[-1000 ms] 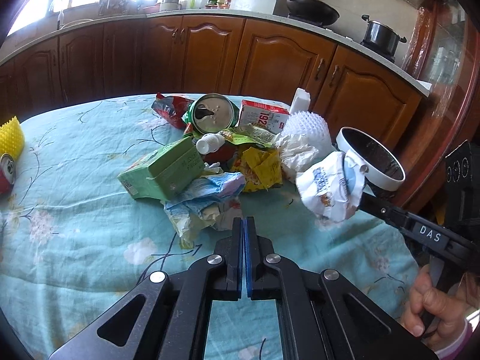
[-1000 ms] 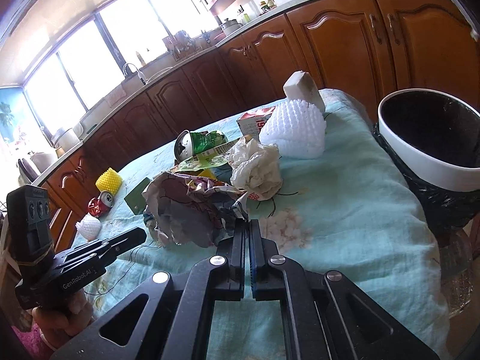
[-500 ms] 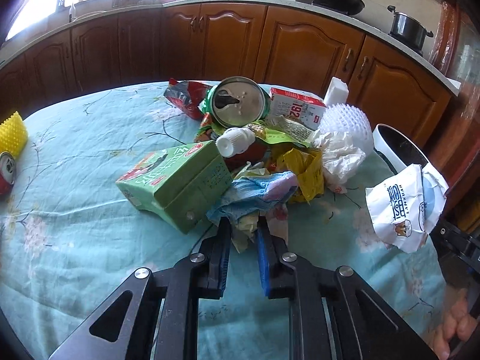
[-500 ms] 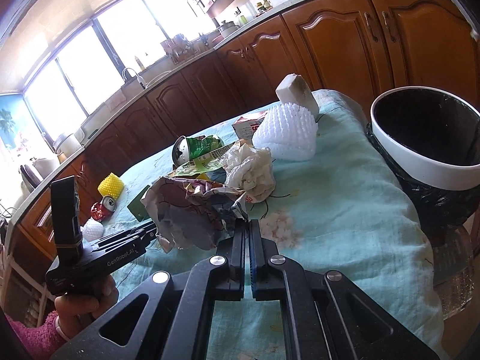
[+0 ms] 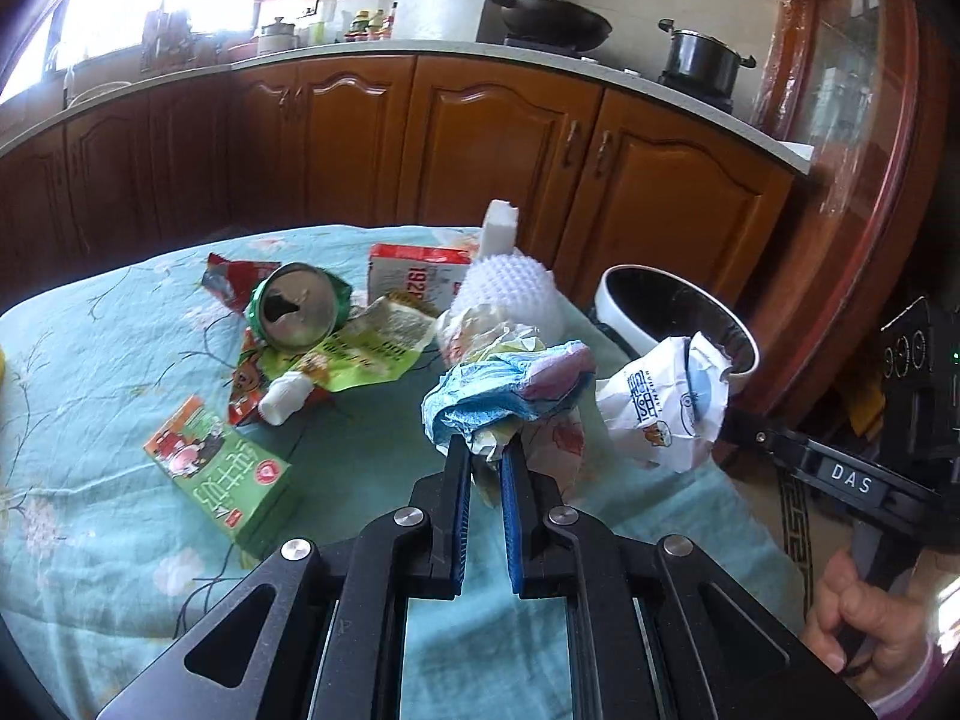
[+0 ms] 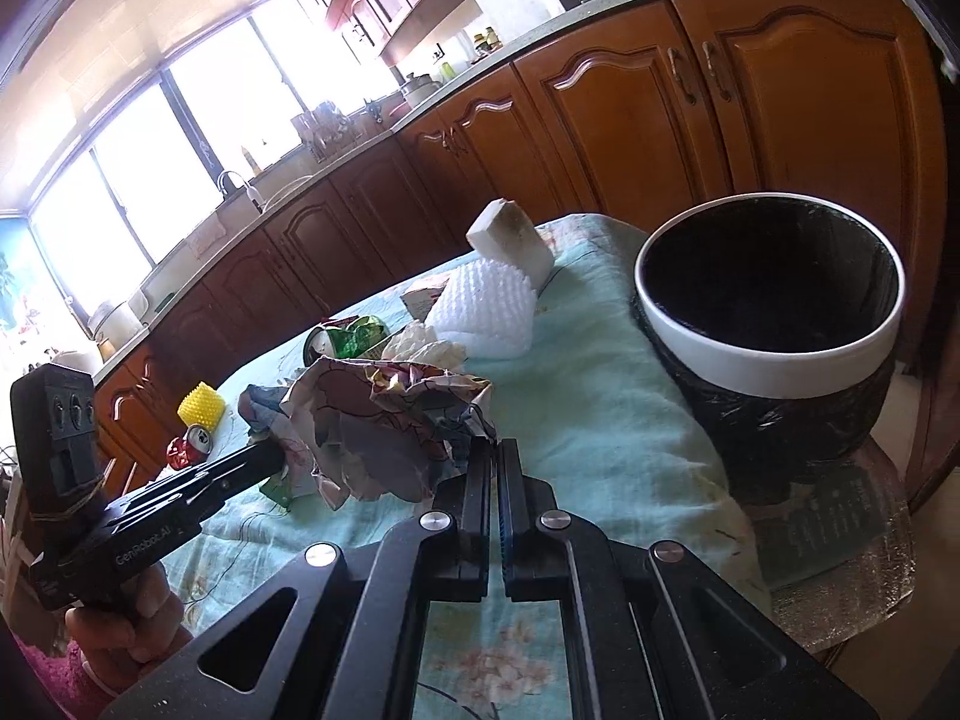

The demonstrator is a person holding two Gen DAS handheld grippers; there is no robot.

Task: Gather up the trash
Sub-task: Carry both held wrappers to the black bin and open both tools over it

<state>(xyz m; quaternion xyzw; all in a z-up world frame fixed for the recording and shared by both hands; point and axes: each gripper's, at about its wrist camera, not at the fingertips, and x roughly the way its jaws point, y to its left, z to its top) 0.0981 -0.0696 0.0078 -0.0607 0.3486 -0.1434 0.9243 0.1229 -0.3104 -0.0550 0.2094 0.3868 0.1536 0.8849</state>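
My left gripper (image 5: 485, 456) is shut on a crumpled blue and pink wrapper (image 5: 510, 390) and holds it above the table. My right gripper (image 6: 495, 456) is shut on a crumpled white printed wrapper (image 6: 384, 420), also seen in the left wrist view (image 5: 666, 408), close to the bin. The white-rimmed bin with a black liner (image 6: 774, 354) stands past the table's right edge (image 5: 678, 324). On the teal cloth lie a green carton (image 5: 222, 468), a crushed green can (image 5: 297, 309), a green wrapper (image 5: 360, 354), a red-white box (image 5: 414, 276) and white foam netting (image 5: 510, 294).
A yellow foam net (image 6: 201, 405) and a red can (image 6: 189, 444) lie at the table's far left. A white foam block (image 6: 510, 237) stands behind the netting. Wooden kitchen cabinets (image 5: 480, 138) run behind the table. A glass side table (image 6: 840, 540) holds the bin.
My left gripper closed on the blue and pink wrapper and lifted it from the pile, swinging right. My right gripper carried its white wrapper closer to the bin.
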